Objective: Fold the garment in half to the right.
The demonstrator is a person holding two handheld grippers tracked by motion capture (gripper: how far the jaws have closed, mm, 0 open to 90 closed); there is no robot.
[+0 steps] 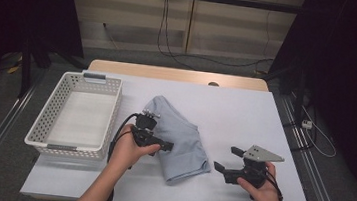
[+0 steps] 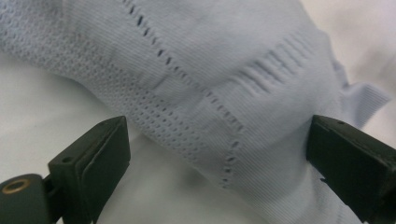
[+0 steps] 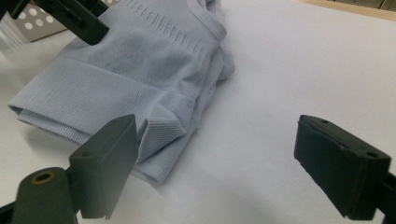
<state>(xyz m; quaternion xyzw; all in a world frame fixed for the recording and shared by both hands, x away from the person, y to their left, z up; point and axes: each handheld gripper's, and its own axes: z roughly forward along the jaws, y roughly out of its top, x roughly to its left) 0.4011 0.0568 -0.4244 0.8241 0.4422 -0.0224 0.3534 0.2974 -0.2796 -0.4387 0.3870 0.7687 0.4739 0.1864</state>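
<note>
Garment [image 1: 178,139] is folded up mid-worktop, a pale blue knit thing lying diagonal, its near end pointing at the front edge btw. White basket [image 1: 75,115] sits at the left edge, nothing in it that I can see.

Your left gripper [image 1: 159,144] is at the cloth's left side, jaws spread wide w/ the knit between them but the pads aren't pressing on anything yet. Your right gripper [image 1: 226,158] is off toward the front right corner, apart from the cloth, jaws also spread wide, just bare worktop between them.

What could bite you imo: if you close the left one where it is, you'll prob pinch only the top layer, and the fold opens up the sec you lift. Same deal if only one side gets grabbed, the near end droops and drags across the worktop. Also the basket rim is close on your left, so a floppy end could snag on it going in.
</note>
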